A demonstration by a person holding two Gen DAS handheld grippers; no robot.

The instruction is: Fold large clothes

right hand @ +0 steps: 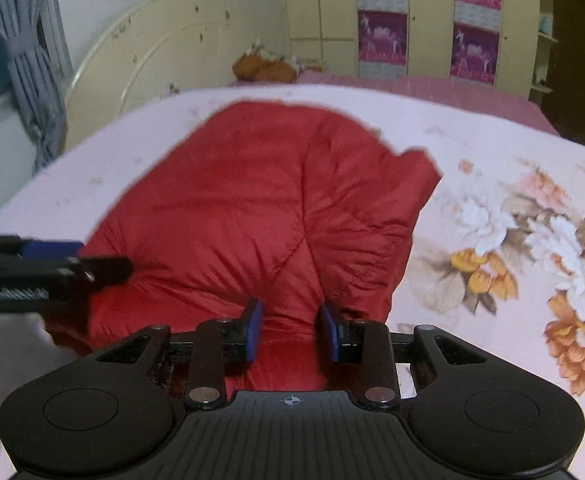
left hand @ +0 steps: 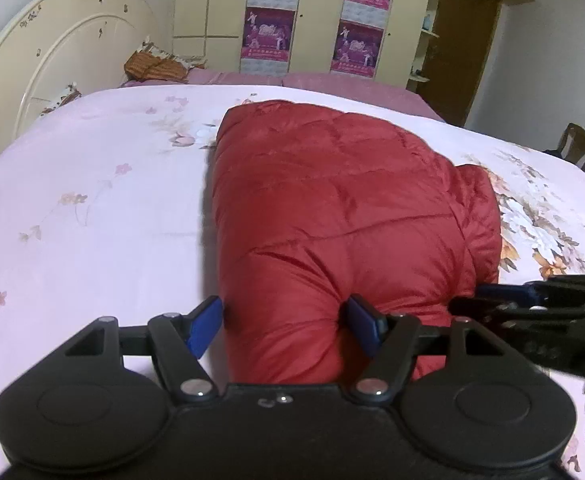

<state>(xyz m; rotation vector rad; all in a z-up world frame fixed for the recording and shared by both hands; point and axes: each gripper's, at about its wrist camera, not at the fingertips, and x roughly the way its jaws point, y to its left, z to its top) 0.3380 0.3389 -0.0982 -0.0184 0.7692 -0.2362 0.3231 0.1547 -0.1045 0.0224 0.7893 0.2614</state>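
The puffy quilted red down jacket (left hand: 332, 208) is lying on the pink floral bed (left hand: 92, 200), its long axis running toward twelve o'clock. Both grippers are pinching its near hem: left gripper (left hand: 284, 326) fingers wide, right gripper (right hand: 291, 330) fingers narrower, at three o'clock.

Both tools (left hand: 284, 326) (right hand: 290, 330) clamped, side by side
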